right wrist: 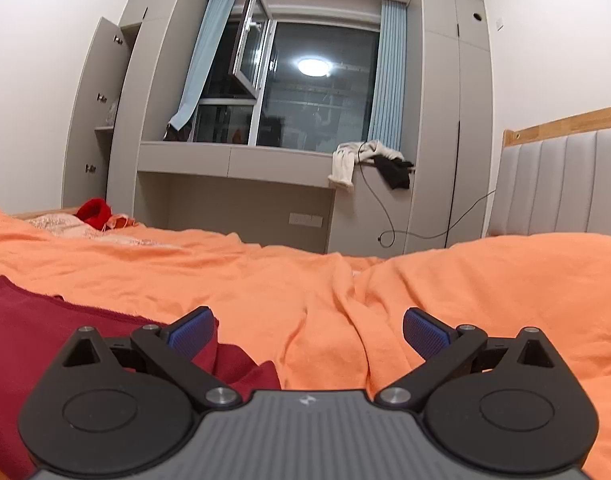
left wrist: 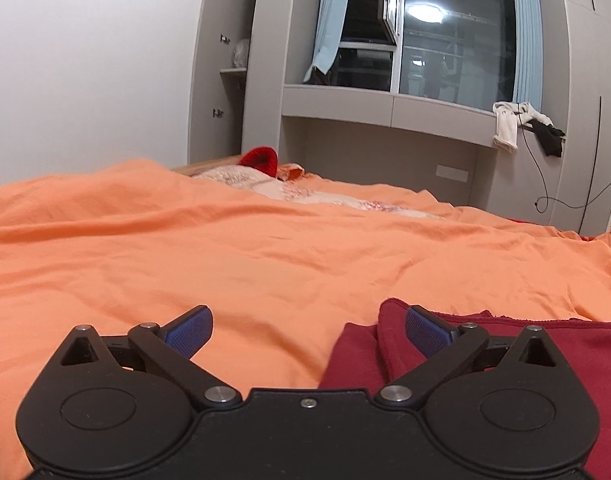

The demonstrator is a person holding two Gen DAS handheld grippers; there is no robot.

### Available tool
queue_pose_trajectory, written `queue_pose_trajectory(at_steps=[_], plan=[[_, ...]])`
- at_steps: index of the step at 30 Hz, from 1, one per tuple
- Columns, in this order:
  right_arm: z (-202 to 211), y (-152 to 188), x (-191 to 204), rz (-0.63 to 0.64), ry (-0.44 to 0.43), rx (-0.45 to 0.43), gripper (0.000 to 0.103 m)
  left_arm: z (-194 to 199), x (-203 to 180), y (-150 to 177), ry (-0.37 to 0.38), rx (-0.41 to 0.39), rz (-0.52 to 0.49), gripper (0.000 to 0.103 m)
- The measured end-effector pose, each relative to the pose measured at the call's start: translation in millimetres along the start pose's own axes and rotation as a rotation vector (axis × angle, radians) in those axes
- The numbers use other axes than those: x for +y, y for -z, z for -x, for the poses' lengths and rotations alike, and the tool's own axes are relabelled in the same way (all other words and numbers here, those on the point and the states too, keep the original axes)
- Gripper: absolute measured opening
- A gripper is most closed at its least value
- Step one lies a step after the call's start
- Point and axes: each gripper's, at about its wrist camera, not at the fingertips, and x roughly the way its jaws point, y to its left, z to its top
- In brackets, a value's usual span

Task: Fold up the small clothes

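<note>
An orange bedspread point(left wrist: 265, 248) covers the whole bed, rumpled into soft ridges, and runs back toward a grey built-in wardrobe point(right wrist: 441, 120) that frames a dark window point(right wrist: 317, 88) with pale blue curtains point(right wrist: 389, 72). At the right, in the right wrist view, stands a grey padded headboard point(right wrist: 561, 184) with a wooden top rail. The dark red garment point(left wrist: 505, 344) lies on the bedspread at the near edge, between the two tools: low right in the left view, low left in the right view. Far back on the bed rests a bright red knitted item point(left wrist: 261, 160), perhaps a hat. White and black clothes point(right wrist: 369, 160) are heaped on the window ledge. The left gripper point(left wrist: 308, 330) is spread wide, gripping nothing, its right finger over the garment's folded edge. The right gripper point(right wrist: 308, 330) is likewise spread and empty, its left finger above the red cloth.
</note>
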Motion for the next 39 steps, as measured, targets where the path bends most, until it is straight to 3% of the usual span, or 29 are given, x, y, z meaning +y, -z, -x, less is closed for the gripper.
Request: queue_pose_trajectory(at_steps=[11,19,29,39], plan=[[30,-8,44,0.02,-0.098,-0.068,0.103,53,28,16,0.017,0.008,0.126,0.102],[37,-1,100,0.11,-0.216,-0.039,0.103,79,36,40,0.038,0.053,0.184,0.102],[39,8,154,0.173,-0.283,-0.001,0.103,95,22,60,0.202,0.124,0.22,0.102],[26,18,173,0.215,-0.311,0.057,0.103,95,-1,83,0.359,0.23,0.201,0.102]])
